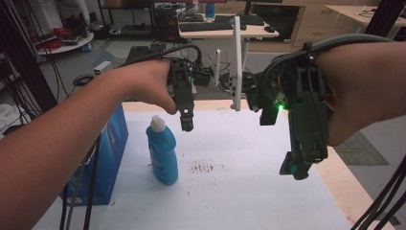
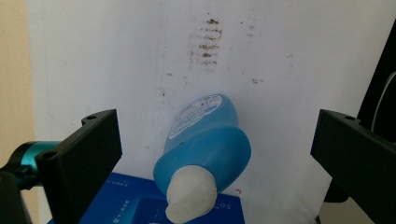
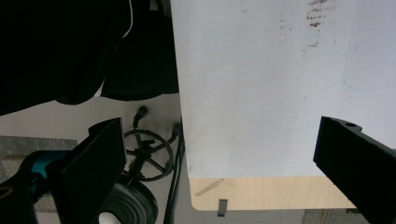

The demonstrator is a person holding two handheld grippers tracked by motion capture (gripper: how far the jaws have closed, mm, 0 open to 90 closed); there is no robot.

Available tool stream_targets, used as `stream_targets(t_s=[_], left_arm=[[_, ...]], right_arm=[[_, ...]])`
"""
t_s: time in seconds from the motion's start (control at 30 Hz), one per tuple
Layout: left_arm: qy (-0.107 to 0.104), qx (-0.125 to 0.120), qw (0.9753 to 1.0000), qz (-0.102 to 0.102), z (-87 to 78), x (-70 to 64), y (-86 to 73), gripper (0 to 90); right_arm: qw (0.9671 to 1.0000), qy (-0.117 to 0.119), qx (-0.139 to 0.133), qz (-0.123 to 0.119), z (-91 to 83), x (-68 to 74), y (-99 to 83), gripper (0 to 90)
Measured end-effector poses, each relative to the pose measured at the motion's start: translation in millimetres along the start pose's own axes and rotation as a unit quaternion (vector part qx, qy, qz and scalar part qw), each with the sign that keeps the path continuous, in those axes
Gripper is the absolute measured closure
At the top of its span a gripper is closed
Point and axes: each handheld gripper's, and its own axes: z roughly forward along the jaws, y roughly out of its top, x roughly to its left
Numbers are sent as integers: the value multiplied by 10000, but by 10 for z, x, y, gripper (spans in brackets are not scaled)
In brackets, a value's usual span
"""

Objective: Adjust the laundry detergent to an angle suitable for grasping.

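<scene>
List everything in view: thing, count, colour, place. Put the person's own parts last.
Bottle: one, blue with white cap, upright on the sheet, left of centre.
Box: one, blue, standing at the sheet's left edge beside the bottle.
Sheet: one, white with brown smudges, covering the tabletop.
Table: one, light wood, bare along the right edge.
White stand: one, upright beyond the table's far edge.
Left tongs: one, black, open, above the bottle.
Right tongs: one, black, open, above the sheet's right side.
Forearms: two, entering from both sides.
</scene>
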Motion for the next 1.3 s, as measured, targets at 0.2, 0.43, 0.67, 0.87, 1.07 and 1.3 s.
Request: stream_targets(t_s=[0.2, 0.43, 0.67, 0.87, 1.07, 1.3], left_arm=[[-36, 19, 10000, 30, -6, -11, 7, 18], [7, 5, 10000, -41, -34, -13, -14, 17], [72, 22, 10000, -46, -32, -68, -2, 18], [80, 15, 9999, -76, -39, -96, -4, 18], [118, 51, 9999, -100, -89, -139, -55, 18], [171, 89, 9996, -211, -223, -199, -273, 18]], right_arm=[[10000, 9, -40, 17, -6, 6, -14, 16], [10000, -24, 12, 15, -6, 4, -15, 16], [10000, -21, -1, -69, -4, 25, -16, 16], [10000, -18, -21, -39, 33, 26, -28, 16], [10000, -32, -20, -13, 21, 45, -45, 16], [10000, -85, -31, 28, 5, 51, -32, 16]])
